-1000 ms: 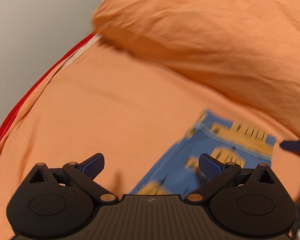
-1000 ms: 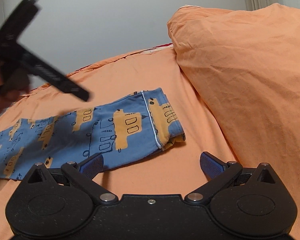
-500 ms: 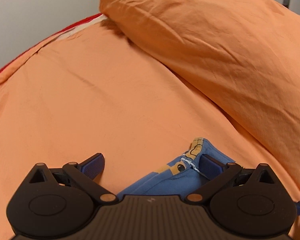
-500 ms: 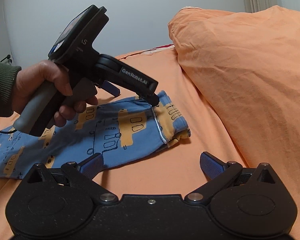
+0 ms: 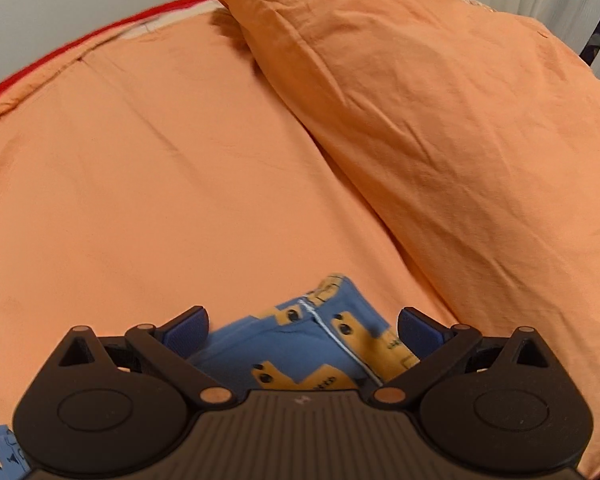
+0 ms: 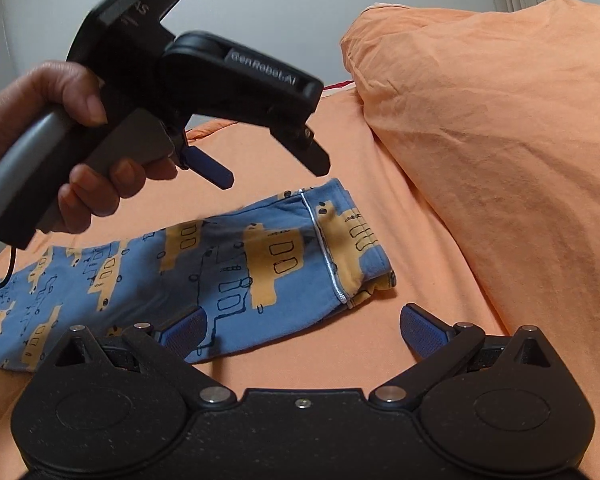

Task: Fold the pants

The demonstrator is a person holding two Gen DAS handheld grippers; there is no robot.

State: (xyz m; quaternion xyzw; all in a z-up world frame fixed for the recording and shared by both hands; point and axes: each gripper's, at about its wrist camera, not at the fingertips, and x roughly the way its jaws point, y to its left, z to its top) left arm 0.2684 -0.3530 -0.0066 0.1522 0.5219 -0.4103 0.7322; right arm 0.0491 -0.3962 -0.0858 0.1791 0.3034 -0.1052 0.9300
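One pair of blue cotton pants printed with yellow vehicles lies on one orange bedsheet. One large, puffy orange pillow rests on that sheet. Two black handheld grippers are in view: the left gripper and the right gripper, each with two blue-padded fingers. One bare hand is visible, and one thin black cable.

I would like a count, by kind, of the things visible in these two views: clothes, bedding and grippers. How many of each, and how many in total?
Pants: 1
Duvet: 1
Bed sheet: 1
Grippers: 2, the left gripper and the right gripper, both with jaws open
Total: 5
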